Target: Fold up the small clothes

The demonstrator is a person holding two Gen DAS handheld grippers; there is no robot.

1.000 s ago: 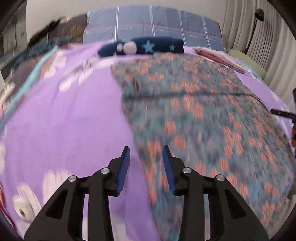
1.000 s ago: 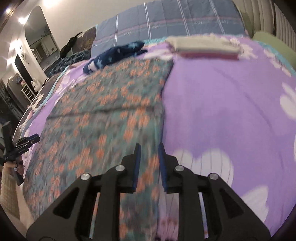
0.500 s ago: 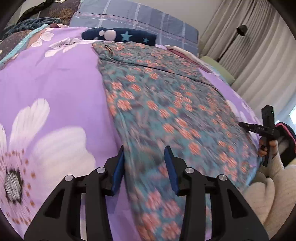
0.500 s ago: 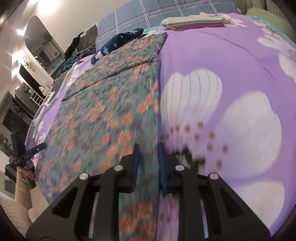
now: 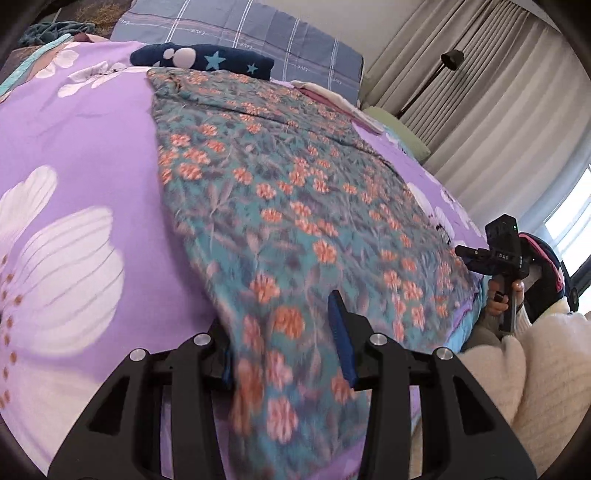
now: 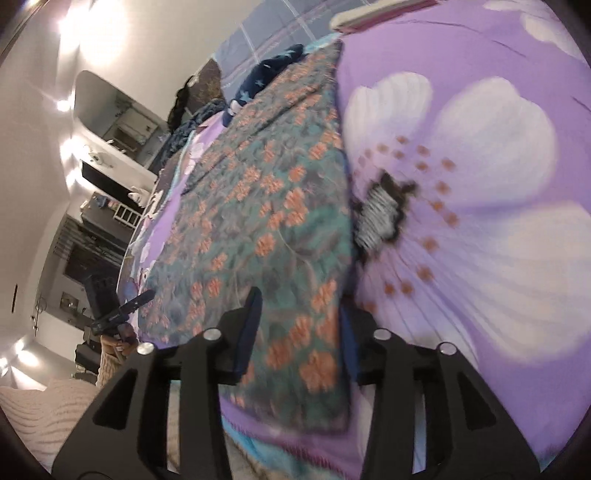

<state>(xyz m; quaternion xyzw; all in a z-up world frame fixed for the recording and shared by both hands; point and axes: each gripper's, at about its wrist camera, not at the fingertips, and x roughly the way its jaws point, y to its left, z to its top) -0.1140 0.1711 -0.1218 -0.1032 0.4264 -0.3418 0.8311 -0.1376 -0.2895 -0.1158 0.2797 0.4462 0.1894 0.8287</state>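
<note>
A teal garment with orange flowers (image 5: 280,192) lies spread flat on the purple flowered bedsheet (image 5: 81,147). It also shows in the right wrist view (image 6: 266,206). My left gripper (image 5: 284,343) is open, its jaws straddling the garment's near left corner, with cloth between the fingers. My right gripper (image 6: 299,328) is open, its jaws straddling the near right corner at the bed's front edge. The right gripper also shows far right in the left wrist view (image 5: 495,258), and the left gripper shows at the left in the right wrist view (image 6: 122,314).
A dark blue star-patterned garment (image 5: 203,62) lies beyond the floral one. A folded pale pile (image 5: 332,98) sits at the back right. A plaid pillow (image 5: 258,33) is at the headboard. Curtains and a floor lamp (image 5: 450,59) stand right. My cream sleeve (image 5: 535,369) is close.
Both grippers have dropped and pulled back to the garment's near corners at the bed's front edge. The right gripper's jaws have opened wider, and cloth now sits between each pair of fingers.
</note>
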